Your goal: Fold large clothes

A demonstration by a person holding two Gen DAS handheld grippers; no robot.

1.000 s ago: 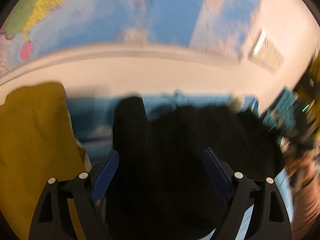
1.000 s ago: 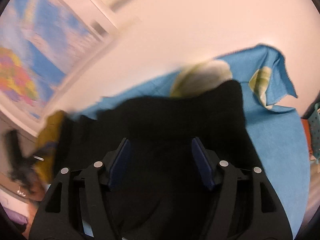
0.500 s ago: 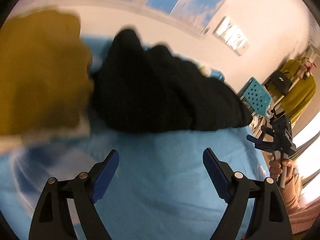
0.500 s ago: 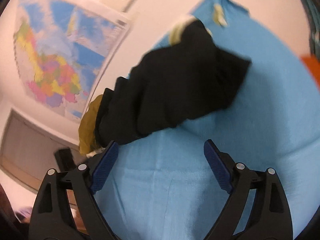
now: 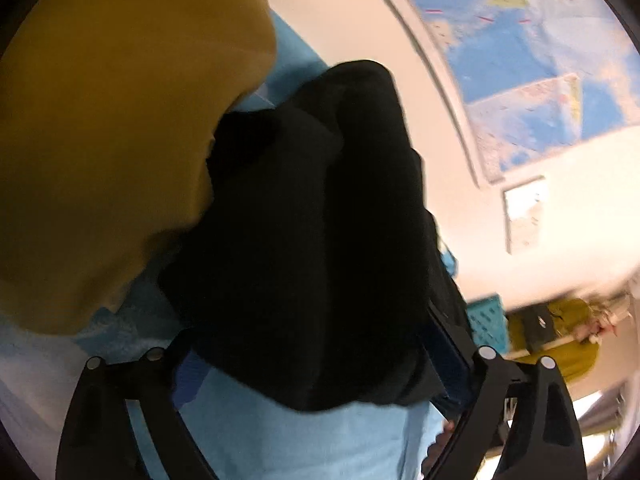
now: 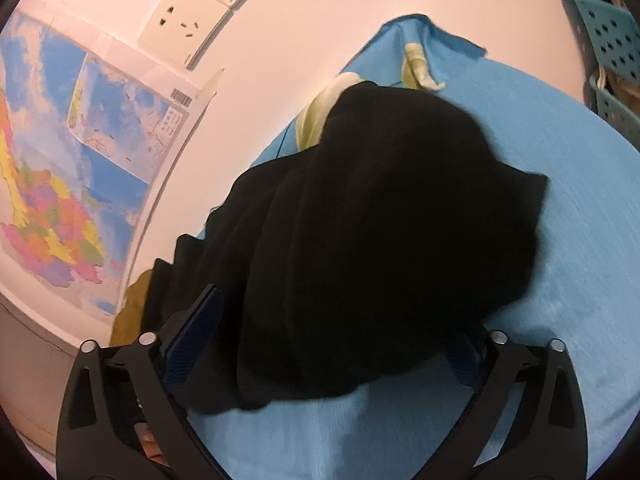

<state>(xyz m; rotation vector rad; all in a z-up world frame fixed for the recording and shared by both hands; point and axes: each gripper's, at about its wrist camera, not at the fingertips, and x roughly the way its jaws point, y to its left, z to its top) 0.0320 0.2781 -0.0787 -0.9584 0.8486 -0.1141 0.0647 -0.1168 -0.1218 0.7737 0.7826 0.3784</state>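
Note:
A bunched black garment (image 5: 312,200) lies on a light blue cloth (image 5: 300,440) that covers the surface. My left gripper (image 5: 316,340) stands wide open around the garment's near end, which fills the gap and hides part of the left pad. In the right wrist view the same black garment (image 6: 380,200) sits between the fingers of my right gripper (image 6: 340,320). Its jaws are closing around the bundle, and the fabric covers part of the right pad. I see no clear squeeze on the cloth.
A mustard-yellow garment (image 5: 112,140) is heaped to the left of the black one, with a corner of the yellow garment (image 6: 132,304) showing by the wall. Pale yellow-green fabric (image 6: 320,108) lies behind the bundle. A wall map (image 6: 60,160), sockets (image 6: 188,20) and a teal basket (image 6: 612,40) border the surface.
Both grippers came down and forward onto the black garment. Half a second ago it lay beyond their fingertips; now it sits between both pairs of fingers. Both views have rolled.

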